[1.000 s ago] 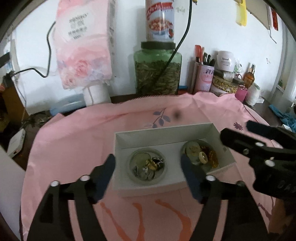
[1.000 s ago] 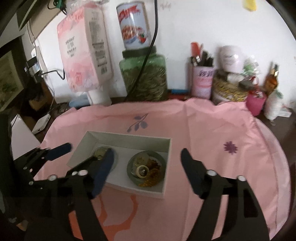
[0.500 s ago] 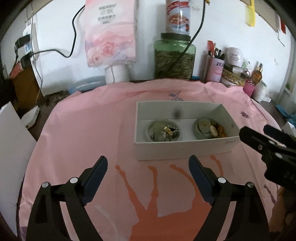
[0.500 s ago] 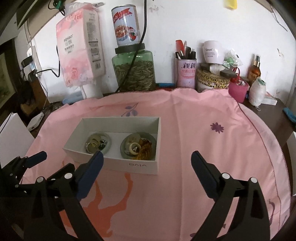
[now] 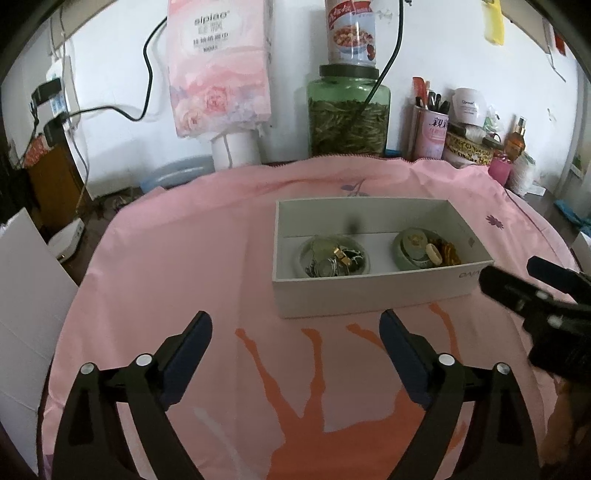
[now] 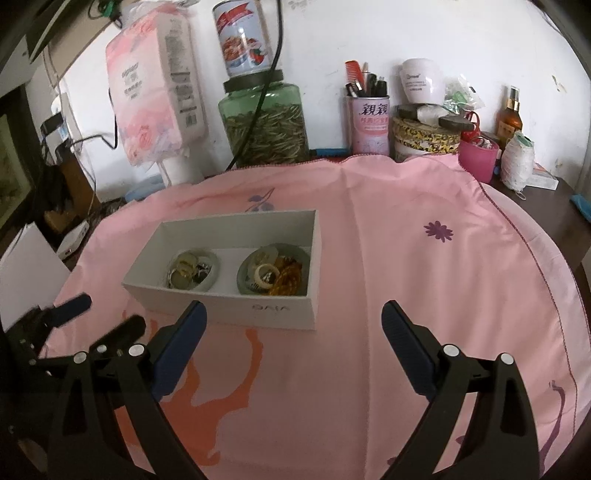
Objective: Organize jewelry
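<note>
Nearest the left wrist camera, at six o'clock, the left gripper [image 5: 295, 332] stands with its dark blue-padded jaws spread wide and nothing between them, above the pink tablecloth with orange branch print [image 5: 184, 258]; those jaws have just been opening. At four o'clock in that view the right gripper [image 6: 293, 321] shows as a black shape beside the cloth, and its own camera finds its jaws equally wide and empty, though their latest widening is slight. Further out, toward one o'clock from the left gripper and eleven o'clock from the right, sits the white rectangular cardboard box [image 5: 369, 291], open-topped, resting flat on the cloth and apart from both grippers. Inside it lie two small round glass dishes side by side: the left dish of silver and gold pieces [image 5: 334, 254] and the right dish with a cream ring and amber beads [image 5: 424, 249]. Beyond, at twelve o'clock against the white wall, stand a green glass jar [image 5: 349, 118] with a printed tin can [image 5: 351, 31] on top. With the jewelry apparently already gathered, the risk I judge is in any next reach: the pieces are small and tangled, so wide jaws could snag several at once, tip a shallow dish, or shove the light box across the slippery cloth.
</note>
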